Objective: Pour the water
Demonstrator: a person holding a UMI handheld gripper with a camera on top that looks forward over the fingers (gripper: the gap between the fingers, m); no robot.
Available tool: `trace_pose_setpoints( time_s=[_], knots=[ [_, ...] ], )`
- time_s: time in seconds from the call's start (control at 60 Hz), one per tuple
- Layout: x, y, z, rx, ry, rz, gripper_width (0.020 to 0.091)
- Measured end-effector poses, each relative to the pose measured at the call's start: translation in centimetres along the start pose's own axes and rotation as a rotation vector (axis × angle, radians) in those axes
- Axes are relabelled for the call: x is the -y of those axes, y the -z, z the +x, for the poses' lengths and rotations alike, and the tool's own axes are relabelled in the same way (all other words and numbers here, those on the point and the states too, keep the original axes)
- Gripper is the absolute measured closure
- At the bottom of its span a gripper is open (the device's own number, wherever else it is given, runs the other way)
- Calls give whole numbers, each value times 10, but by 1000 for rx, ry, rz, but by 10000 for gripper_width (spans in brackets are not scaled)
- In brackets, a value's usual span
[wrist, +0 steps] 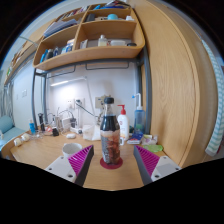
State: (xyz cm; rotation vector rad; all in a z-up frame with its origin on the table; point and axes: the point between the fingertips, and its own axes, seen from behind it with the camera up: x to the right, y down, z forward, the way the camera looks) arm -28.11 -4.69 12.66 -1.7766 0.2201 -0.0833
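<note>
Spread gripper (111,160) fingers flank a dark bottle (110,139) on the wooden desk (45,152) below shelves (88,38).

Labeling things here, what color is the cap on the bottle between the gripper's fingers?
Black cap, seen in the gripper view.

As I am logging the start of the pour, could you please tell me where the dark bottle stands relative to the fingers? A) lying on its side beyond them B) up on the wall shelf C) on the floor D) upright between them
D: the bottle stands upright on the desk between the two fingers, with a small gap visible on each side, so the gripper looks open around it.
</note>
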Motion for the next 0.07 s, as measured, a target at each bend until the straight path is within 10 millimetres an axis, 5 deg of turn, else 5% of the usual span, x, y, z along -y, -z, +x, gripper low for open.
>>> trace_pose_setpoints(
  time_s=[0.067],
  knots=[
    [1, -1, -2, 3, -8, 6, 289]
  ],
)
